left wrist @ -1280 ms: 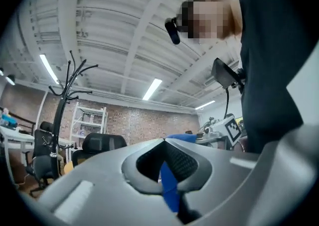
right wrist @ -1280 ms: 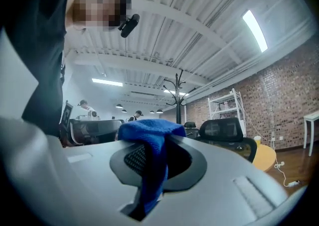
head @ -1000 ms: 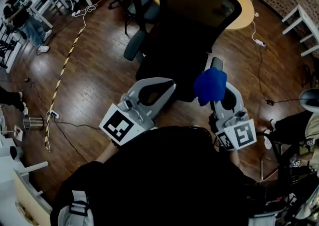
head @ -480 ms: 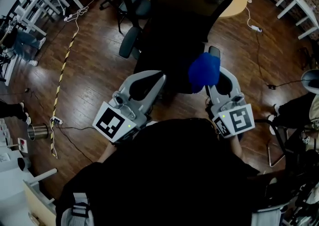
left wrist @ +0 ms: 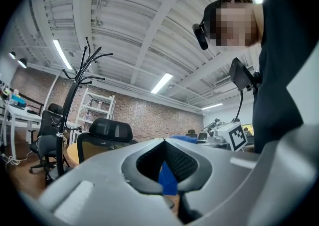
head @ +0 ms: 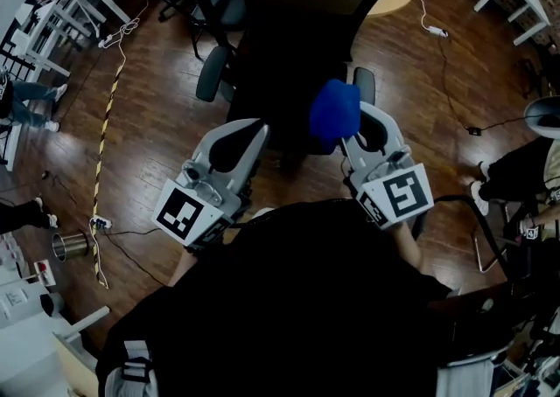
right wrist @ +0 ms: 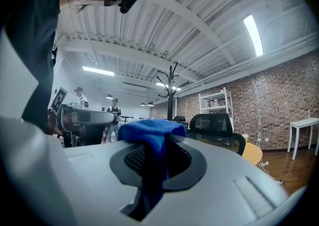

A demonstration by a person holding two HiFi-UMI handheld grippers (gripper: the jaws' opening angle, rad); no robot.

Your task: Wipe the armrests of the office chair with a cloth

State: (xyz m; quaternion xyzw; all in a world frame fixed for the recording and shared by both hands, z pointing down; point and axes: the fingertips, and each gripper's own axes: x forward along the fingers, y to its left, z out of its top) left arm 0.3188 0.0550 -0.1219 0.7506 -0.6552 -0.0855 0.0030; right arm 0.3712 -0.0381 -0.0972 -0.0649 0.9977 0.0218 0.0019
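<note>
Office chair (head: 297, 45): is standing at the upper centre of the head view on the wooden floor (head: 157, 150), black and broad, its mesh back reaching up to the frame's top edge.
Armrests: the armrest on the frame's right (head: 363, 87) is showing as a short grey pad just above and right of the cloth. The armrest on the frame's left (head: 213, 73) is lying well apart from both grippers.
Left gripper (head: 260, 131): is hovering at centre left, below the chair, with its jaws brought together at the tips and gripping nothing (the blue sliver showing through them in its own view looks like the cloth beyond, not something held).
Right gripper (head: 354, 120): is hovering at centre right, with its jaws pinched onto a fold of the cloth, which is bunching over their tips.
Cloth (head: 333, 113): blue and wadded, is riding on the right gripper at mid-frame, near the armrest on the frame's right. Whether it is touching the pad I cannot tell.
Step in hand: as I am judging it, the cloth is being brought to the first armrest, and wiping is not yet under way.
Next move: is calling for pressing the wad flat onto the pad's top and drawing it along the full length, with the pinch firm enough that the cloth is not slipping out. After that comes crossing to the other armrest.
</note>
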